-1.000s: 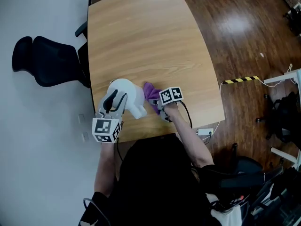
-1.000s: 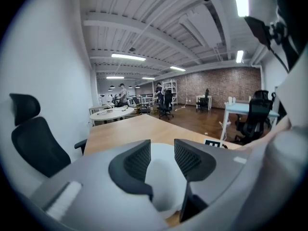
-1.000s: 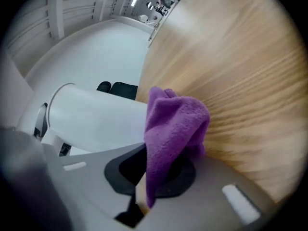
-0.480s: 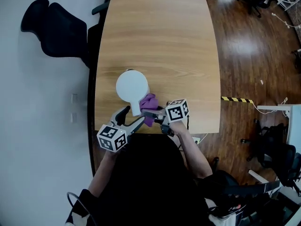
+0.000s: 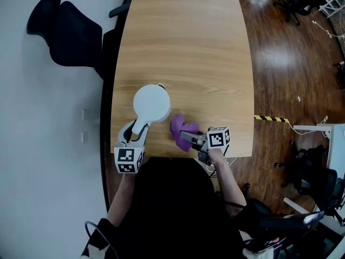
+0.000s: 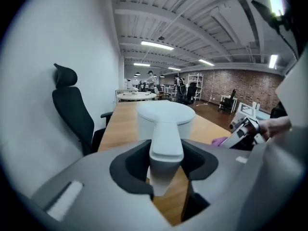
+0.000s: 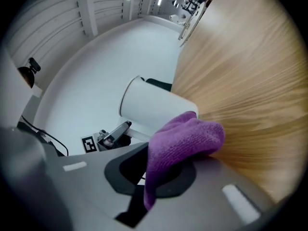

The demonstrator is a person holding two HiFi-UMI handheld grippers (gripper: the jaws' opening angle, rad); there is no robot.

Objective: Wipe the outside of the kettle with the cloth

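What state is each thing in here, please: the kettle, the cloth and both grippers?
kettle: upright on the table, lid down.
cloth: bunched, close beside the kettle.
left gripper: jaws have just been closing, clamped on the kettle's handle.
right gripper: shut on the cloth.

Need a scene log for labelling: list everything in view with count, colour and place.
Kettle: 1, white, table's near left part.
Cloth: 1, purple, right of kettle.
Table: 1, light wood, centre.
Chair: 1, black, left of table; more furniture at far right, unclear.
Tape: 1 strip, yellow-black, floor right of table.
Floor: dark wood, right side.
Person: 1, black top, bottom.
Left gripper: 1, grey, jaws just closing onto kettle's handle.
Right gripper: 1, grey, jaws shut on cloth.
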